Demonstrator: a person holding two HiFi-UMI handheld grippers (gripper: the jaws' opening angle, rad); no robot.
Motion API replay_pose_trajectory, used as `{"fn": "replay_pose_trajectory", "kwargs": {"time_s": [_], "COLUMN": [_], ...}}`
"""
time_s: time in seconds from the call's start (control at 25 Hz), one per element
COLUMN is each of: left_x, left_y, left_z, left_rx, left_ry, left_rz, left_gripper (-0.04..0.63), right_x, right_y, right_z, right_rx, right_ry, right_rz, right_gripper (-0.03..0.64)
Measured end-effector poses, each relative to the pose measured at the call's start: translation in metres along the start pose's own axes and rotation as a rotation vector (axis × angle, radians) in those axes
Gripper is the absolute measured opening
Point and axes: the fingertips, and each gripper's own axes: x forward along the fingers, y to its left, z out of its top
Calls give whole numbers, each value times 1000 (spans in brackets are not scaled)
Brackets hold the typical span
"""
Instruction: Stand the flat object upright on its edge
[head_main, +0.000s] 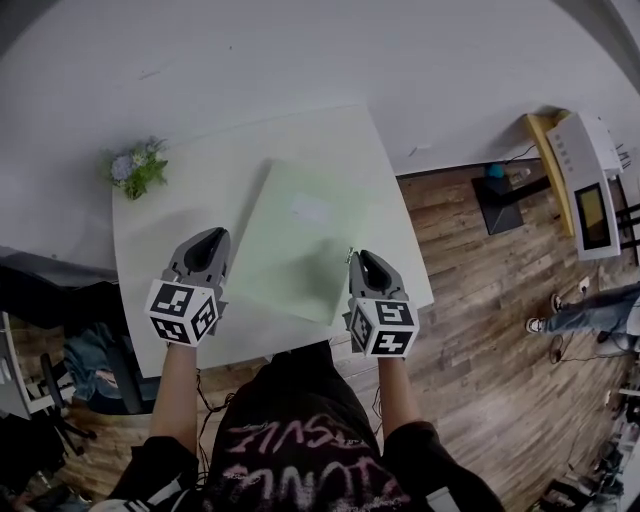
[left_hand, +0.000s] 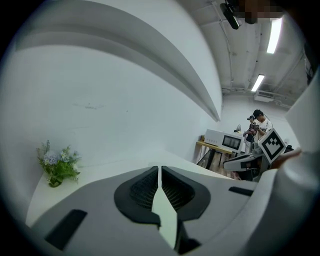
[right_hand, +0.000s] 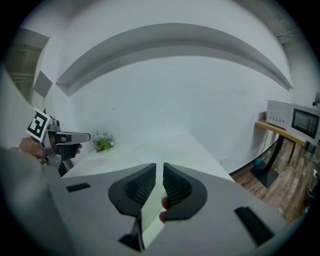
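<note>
Board: your green board (head_main: 300, 240) lies flat on the surface (head_main: 165, 250).
Edges: left hand-held gripper (head_main: 214, 234) clenched empty beside it; right hand-held gripper (head_main: 362, 256) clenched empty at its near right corner.
Room: flowers (head_main: 138, 168) far left.

I see a plain white wall (head_main: 300, 60) behind a white table (head_main: 140, 290). A small bunch of flowers (head_main: 137, 168) stands at the table's far left corner. The floor (head_main: 480, 290) is brown wood planks. At the right, a yellowish side table (head_main: 541, 135) carries a white microwave (head_main: 590, 185). Long tube lamps (left_hand: 274, 35) shine on the ceiling.
</note>
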Motion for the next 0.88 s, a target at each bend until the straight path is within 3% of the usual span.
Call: {"fn": "replay_pose_trajectory", "kwargs": {"time_s": [0.08, 0.16, 0.48, 0.88], "left_x": [7, 15, 43, 67], "left_y": [0, 0, -7, -8], "left_z": [-4, -11, -51, -90], "left_rx": [-1, 0, -35, -69], "left_ry": [19, 44, 181, 316], "left_rz": [-12, -28, -119, -178], "left_gripper": [18, 24, 171, 242], "right_x": [3, 7, 15, 29], "right_y": [0, -1, -6, -5], "right_z": [-7, -15, -54, -86], "right_rx": [10, 31, 145, 253], "right_ry": [17, 40, 129, 215], "right_rz": [11, 16, 38, 89], "right_gripper": [40, 102, 170, 235]}}
